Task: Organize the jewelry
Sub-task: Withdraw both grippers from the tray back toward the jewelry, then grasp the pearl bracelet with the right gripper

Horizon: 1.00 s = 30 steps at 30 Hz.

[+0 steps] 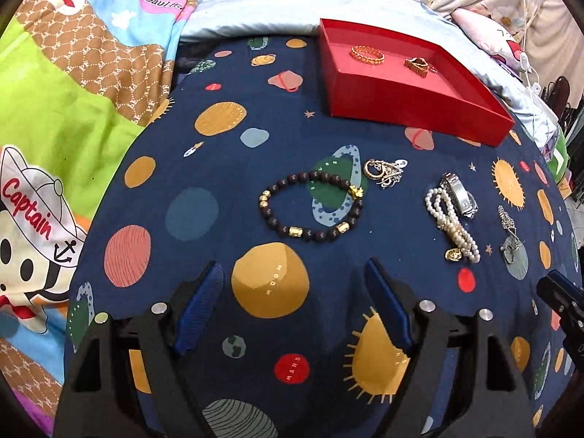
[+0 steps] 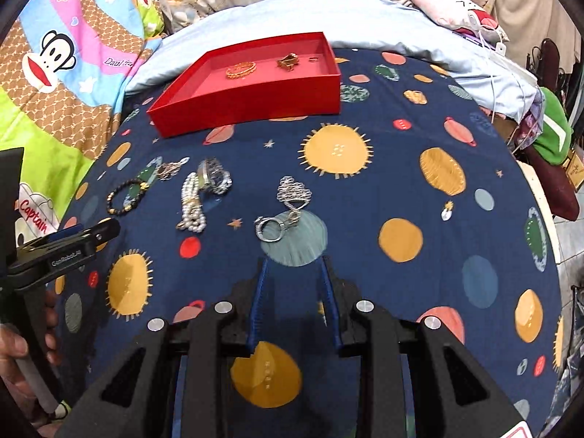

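Observation:
A red tray [image 1: 419, 104] [image 2: 248, 104] lies on the planet-print cloth and holds a gold bangle [image 1: 367, 53] [image 2: 240, 69] and a gold pendant piece [image 1: 417, 64] [image 2: 288, 61]. On the cloth lie a dark bead bracelet [image 1: 310, 206] [image 2: 124, 195], a gold and silver ring cluster [image 1: 383, 171], a pearl bracelet [image 1: 452, 224] [image 2: 191, 202], a silver watch [image 1: 460, 195] [image 2: 215, 177] and a silver brooch with rings [image 1: 509, 233] [image 2: 288, 206]. My left gripper [image 1: 292, 273] is open and empty, short of the bead bracelet. My right gripper [image 2: 295, 261] is open and empty, just short of the silver brooch.
A cartoon-print quilt [image 1: 73, 91] lies to the left. A light blue pillow [image 1: 255, 11] lies behind the tray. Cables and clutter [image 2: 511, 47] sit at the far right. The left gripper also shows at the left edge of the right wrist view [image 2: 65, 246].

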Motion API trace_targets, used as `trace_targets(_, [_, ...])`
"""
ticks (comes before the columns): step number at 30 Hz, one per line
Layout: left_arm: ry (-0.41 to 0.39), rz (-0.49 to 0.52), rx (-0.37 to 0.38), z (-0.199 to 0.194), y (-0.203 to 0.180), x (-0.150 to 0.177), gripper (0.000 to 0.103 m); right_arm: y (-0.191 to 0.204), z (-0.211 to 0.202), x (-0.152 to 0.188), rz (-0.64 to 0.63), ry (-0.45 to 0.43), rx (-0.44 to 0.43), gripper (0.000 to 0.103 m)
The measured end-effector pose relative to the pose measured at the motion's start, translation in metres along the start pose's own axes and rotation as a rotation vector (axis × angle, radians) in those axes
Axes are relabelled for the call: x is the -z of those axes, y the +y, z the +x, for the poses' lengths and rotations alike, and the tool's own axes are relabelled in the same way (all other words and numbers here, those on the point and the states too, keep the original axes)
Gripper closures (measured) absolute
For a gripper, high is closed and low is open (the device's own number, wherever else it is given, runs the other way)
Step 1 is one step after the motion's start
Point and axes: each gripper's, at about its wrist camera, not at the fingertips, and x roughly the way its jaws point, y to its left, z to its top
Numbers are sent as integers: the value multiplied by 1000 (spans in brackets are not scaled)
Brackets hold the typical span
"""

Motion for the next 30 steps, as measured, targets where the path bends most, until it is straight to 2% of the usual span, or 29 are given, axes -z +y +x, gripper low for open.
trace_targets(10, [1,-41,-4,-2,12,-8,26,35,16,-13,-35,19,-106,76])
trace_targets(18, [9,-55,-2,-1,20,-4,26,67,38,-34,-83,19,-130,76])
trace_targets(25, [25,-65,2,3,25,-2,26,75,61,-42,-103,48,-119,76])
trace_targets(27, [29,-63,7,4,24,-3,26,75,65,-39,-106,58,-111,82])
trace_targets(29, [30,-60,11,6,23,-4,26,75,65,-36,-117,52,-107,85])
trace_targets(30, [30,-58,15,7,22,-4,25,74,65,-35,-118,55,-114,90])
